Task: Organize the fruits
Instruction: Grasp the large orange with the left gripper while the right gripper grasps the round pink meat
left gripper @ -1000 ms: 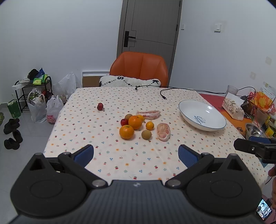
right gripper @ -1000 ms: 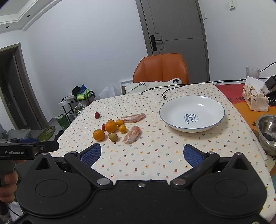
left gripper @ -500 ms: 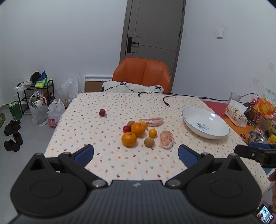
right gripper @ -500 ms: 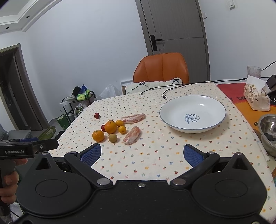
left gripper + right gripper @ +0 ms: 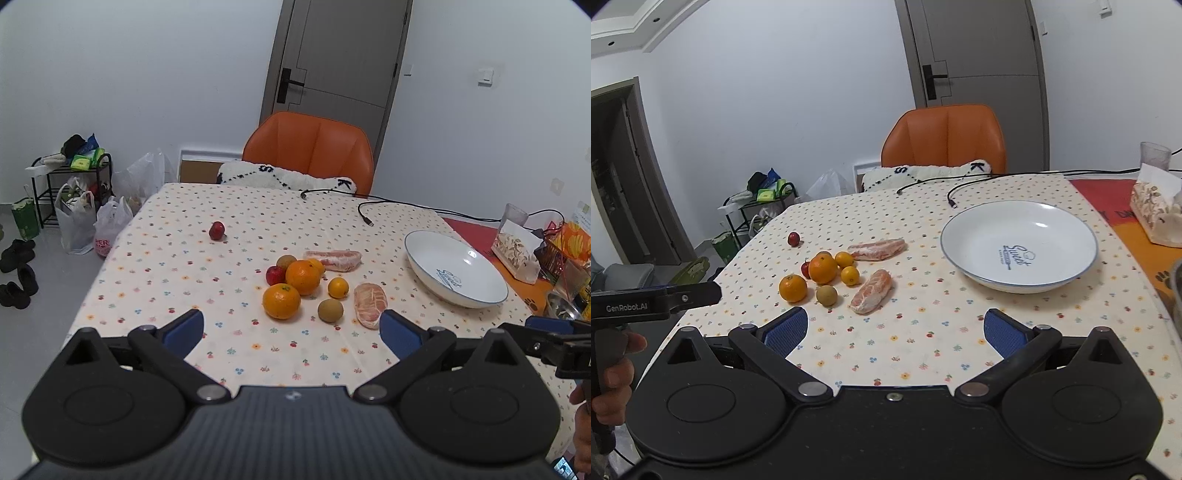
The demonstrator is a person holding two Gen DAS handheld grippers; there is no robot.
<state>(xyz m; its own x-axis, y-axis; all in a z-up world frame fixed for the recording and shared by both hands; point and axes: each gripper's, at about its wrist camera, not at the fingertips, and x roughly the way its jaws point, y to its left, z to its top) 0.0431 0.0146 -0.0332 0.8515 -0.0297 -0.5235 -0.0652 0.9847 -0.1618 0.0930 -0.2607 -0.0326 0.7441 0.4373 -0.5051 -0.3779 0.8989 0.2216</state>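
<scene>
Lying in a loose cluster mid-table: oranges point(image 5: 281, 301), a kiwi point(image 5: 330, 310), small citrus point(image 5: 338, 287), peeled segments point(image 5: 370, 305), with one red fruit point(image 5: 217, 230) well apart toward the far left. Plate point(image 5: 1019, 214) empty, off to the right. Both grippers, left point(image 5: 291, 330) and right point(image 5: 893, 330), hovering at the near edge, blue pads spread wide, holding nothing. Best to start with an outer fruit, straddling it squarely, closing gently, then carrying across to the plate.

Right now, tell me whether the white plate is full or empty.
Empty. The white plate shows only its bare inside with blue lettering; all the fruit lies on the tablecloth beside it.
</scene>
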